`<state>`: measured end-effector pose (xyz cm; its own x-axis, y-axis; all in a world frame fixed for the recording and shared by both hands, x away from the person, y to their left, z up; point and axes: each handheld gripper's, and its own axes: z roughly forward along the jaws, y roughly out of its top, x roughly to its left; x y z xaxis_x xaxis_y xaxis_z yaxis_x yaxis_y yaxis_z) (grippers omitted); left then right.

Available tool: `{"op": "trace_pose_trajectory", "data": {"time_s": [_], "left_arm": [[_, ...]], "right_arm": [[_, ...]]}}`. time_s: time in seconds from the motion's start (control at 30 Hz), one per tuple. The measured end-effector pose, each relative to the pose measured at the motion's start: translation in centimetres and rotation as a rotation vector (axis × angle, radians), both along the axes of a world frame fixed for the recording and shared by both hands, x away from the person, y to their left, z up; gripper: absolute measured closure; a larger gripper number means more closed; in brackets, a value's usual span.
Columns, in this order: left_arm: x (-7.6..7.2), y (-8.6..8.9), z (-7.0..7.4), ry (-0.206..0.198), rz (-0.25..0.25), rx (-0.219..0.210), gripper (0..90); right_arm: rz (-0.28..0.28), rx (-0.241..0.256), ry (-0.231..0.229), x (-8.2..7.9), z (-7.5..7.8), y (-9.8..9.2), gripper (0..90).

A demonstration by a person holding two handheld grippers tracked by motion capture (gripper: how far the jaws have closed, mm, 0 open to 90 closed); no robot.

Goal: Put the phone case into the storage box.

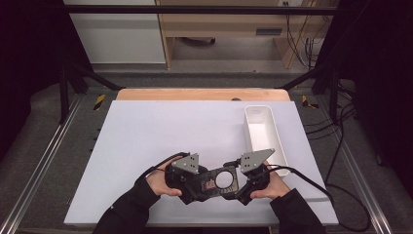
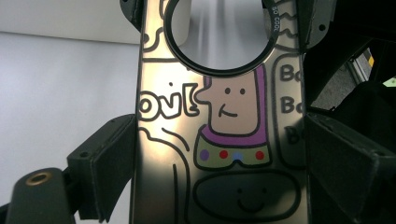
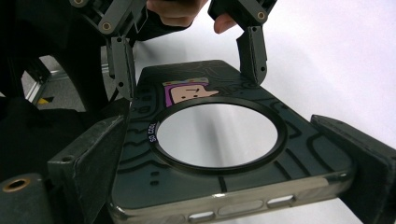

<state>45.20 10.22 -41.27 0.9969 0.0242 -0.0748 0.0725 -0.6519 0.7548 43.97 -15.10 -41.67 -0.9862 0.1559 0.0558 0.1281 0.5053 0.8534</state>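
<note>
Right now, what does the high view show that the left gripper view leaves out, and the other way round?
The high view alone takes in the white table, the long white tray at its right, both of the person's hands, and the left gripper and right gripper holding the phone case from opposite ends. The left gripper view alone gives the case's artwork close up: a cartoon figure with a purple hood, coloured dots and a smiling face below. Both share the case and its round ring with the opening in it.
</note>
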Motion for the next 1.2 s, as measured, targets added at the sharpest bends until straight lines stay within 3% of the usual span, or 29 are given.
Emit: {"op": "trace_pose_trajectory", "data": {"time_s": [0.5, 1.2], "left_arm": [[-0.05, 0.22, -0.36, -0.005, -0.016, -0.011, 11.5], [-0.18, 0.13, -0.46, -0.062, 0.006, -0.006, 8.1]], "right_arm": [[0.038, 0.021, -0.004, 0.12, 0.01, -0.15, 9.7], [0.041, 0.030, -0.016, -0.04, 0.34, -0.34, 12.4]]}}
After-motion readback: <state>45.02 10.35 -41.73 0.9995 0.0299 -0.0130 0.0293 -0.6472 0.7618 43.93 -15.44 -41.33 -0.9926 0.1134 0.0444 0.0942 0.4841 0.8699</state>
